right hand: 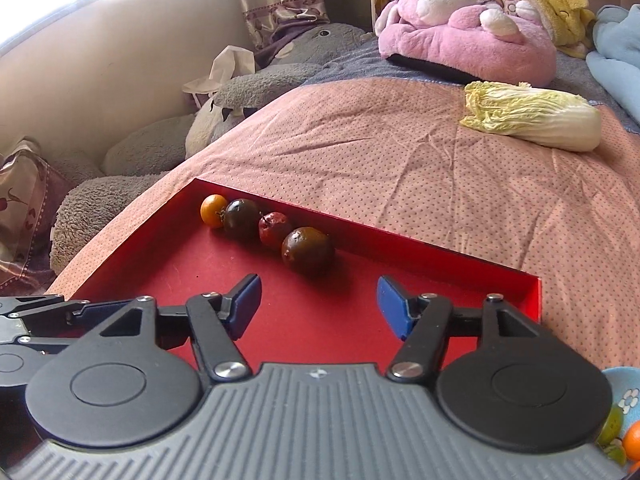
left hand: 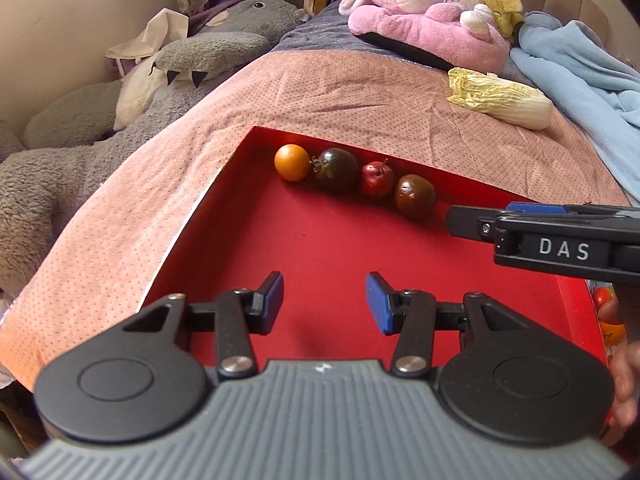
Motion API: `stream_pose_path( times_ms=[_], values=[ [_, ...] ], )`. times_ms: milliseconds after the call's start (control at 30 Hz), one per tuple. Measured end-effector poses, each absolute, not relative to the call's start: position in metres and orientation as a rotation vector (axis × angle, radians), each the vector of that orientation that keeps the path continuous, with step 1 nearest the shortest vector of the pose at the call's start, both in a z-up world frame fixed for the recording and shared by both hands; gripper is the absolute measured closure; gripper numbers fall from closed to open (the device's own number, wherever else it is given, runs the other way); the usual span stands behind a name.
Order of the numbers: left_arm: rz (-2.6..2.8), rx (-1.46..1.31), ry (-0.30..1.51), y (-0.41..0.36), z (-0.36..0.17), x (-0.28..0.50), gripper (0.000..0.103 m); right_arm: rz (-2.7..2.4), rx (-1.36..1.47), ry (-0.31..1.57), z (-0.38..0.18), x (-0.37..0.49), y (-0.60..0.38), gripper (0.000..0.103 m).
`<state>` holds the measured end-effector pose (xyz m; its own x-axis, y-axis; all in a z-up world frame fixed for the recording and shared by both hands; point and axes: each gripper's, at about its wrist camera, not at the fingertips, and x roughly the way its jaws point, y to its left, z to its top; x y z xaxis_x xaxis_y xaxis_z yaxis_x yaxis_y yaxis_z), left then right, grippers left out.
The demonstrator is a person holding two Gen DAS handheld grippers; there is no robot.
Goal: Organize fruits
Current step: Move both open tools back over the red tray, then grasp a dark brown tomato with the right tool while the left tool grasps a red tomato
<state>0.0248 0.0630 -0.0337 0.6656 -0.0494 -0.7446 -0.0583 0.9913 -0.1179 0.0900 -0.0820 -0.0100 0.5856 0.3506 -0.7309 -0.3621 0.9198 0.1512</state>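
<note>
A red tray [left hand: 320,240] [right hand: 328,312] lies on the pink bedspread. Along its far wall sit an orange fruit [left hand: 292,162] [right hand: 213,210], a dark tomato [left hand: 336,170] [right hand: 241,219], a small red fruit [left hand: 377,179] [right hand: 275,230] and another dark tomato [left hand: 415,196] [right hand: 307,250]. My left gripper [left hand: 325,300] is open and empty over the tray floor. My right gripper [right hand: 319,306] is open and empty, just short of the nearest dark tomato; it shows side-on in the left wrist view [left hand: 520,232]. More fruits [left hand: 608,316] [right hand: 628,436] lie off the tray's right side.
A napa cabbage [left hand: 500,98] [right hand: 532,116] lies on the bedspread beyond the tray. A pink plush [left hand: 424,20] [right hand: 468,32], a grey plush [left hand: 120,128] [right hand: 240,92] and a blue blanket [left hand: 580,72] sit further back. A hand [left hand: 626,380] shows at the right edge.
</note>
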Motion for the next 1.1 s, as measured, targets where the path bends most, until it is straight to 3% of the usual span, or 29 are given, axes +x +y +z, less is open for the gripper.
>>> stream_pose_path(
  times_ms=[367,667,1100],
  values=[
    [-0.023,-0.182,0.856,0.077,-0.041,0.044,0.054,0.402,-0.035,0.901,-0.038,0.130,-0.051,0.042],
    [-0.033,-0.210,0.865,0.081,-0.044,0.052,0.054,0.399,0.001,0.916,-0.048,0.144,-0.051,0.057],
    [-0.078,-0.162,0.866,0.051,-0.042,0.061,0.054,0.380,0.043,0.872,-0.015,0.081,-0.115,0.057]
  ],
)
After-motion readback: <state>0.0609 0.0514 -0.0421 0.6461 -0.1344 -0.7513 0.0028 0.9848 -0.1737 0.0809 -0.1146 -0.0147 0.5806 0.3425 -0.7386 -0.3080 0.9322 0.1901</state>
